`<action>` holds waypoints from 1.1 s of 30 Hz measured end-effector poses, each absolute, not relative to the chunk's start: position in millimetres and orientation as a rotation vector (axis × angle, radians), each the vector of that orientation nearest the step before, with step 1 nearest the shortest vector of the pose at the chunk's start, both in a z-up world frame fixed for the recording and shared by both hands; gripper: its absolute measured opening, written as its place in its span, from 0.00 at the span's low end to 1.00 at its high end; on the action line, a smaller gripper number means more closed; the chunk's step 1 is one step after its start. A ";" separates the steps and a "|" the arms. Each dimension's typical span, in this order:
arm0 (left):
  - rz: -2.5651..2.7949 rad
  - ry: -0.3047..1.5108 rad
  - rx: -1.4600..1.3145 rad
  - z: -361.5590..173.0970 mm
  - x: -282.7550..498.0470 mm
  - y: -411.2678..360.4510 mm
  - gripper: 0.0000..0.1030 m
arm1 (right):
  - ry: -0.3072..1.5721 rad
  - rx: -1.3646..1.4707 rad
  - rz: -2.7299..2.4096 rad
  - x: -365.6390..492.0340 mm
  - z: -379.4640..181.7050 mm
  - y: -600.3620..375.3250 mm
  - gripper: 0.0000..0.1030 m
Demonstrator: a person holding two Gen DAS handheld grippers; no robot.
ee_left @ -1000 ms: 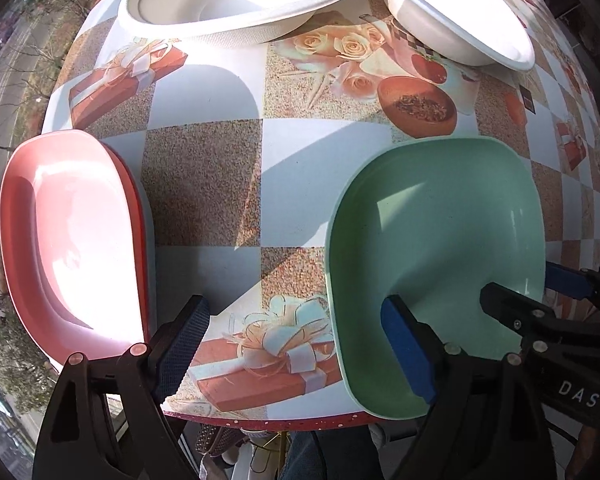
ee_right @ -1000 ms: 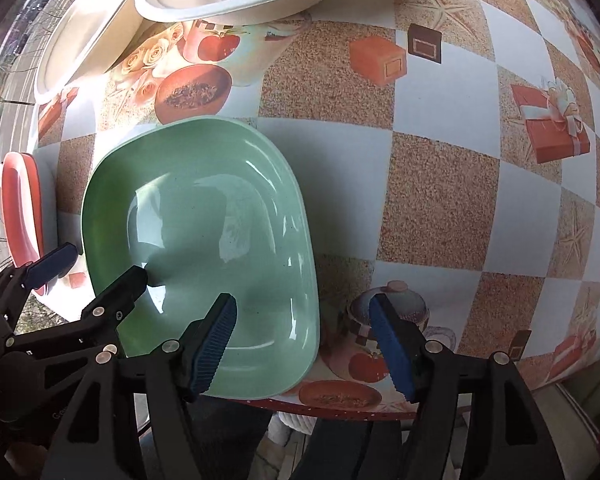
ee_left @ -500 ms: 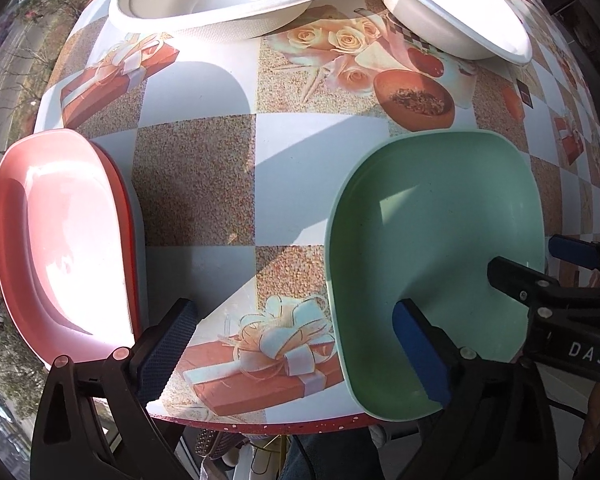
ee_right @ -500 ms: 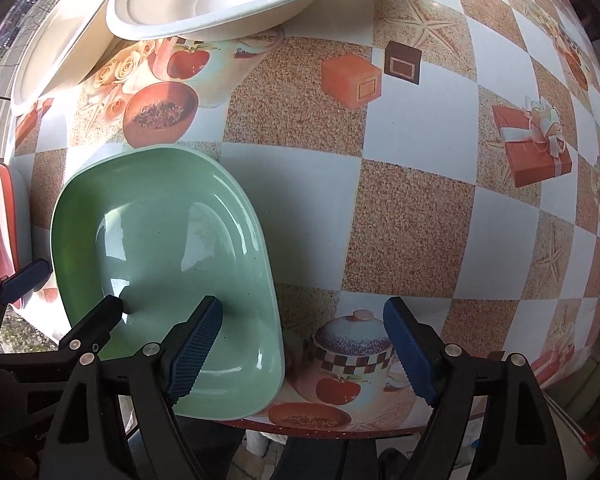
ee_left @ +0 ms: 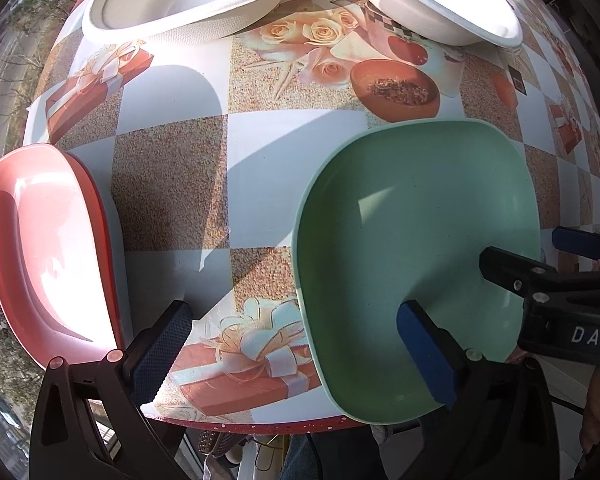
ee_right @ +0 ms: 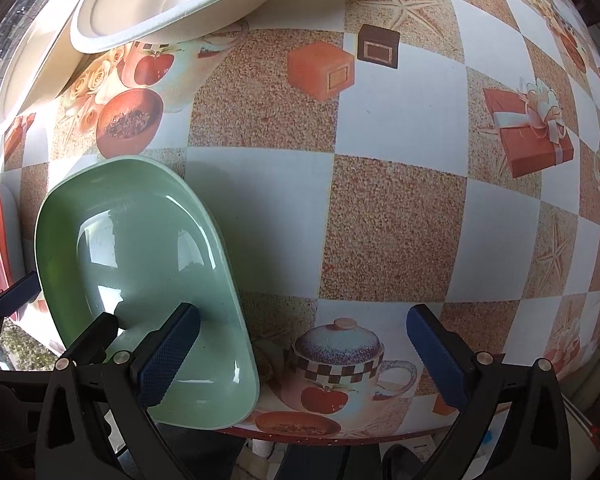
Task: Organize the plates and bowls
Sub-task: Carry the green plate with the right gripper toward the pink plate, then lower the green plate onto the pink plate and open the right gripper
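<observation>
Plates and bowls sit on a table (ee_left: pixel 172 184) with a checked cloth that has pictures of gift boxes, roses, starfish and a teapot on it; the green plate (ee_left: pixel 416 248) lies flat near the front edge of the table, and its near corner pokes a little past that edge; the pink plate (ee_left: pixel 40 248) lies well apart from it at the left edge, on top of a red plate whose rim just peeks out at its side; two white bowls sit at the back, one white bowl (ee_left: pixel 196 4) on the left and another white bowl (ee_left: pixel 440 4) on the right, close to each other; the left gripper (ee_left: pixel 296 344) points down at the table with its jaws wide apart and nothing pinched in them; its jaws have just been opening; one blue pad is by the pink plate and the other is over the green plate, with bare cloth between them; the right gripper (ee_right: pixel 304 348) also points down, its jaws spread wide and have just been opening too, and it holds nothing; in the right wrist view its left pad hangs over the green plate (ee_right: pixel 140 248) and its right pad is over the cloth, with the teapot picture between.
</observation>
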State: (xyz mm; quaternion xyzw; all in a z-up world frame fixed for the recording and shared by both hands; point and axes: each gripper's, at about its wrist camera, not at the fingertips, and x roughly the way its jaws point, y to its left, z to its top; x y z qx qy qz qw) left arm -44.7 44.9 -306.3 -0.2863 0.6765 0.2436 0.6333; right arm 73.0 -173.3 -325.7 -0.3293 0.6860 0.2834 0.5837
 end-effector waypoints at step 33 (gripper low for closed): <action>0.465 1.506 -0.596 -269.7 -48.7 41.8 0.19 | 1.743 -0.758 0.812 31.9 -297.2 -179.3 0.17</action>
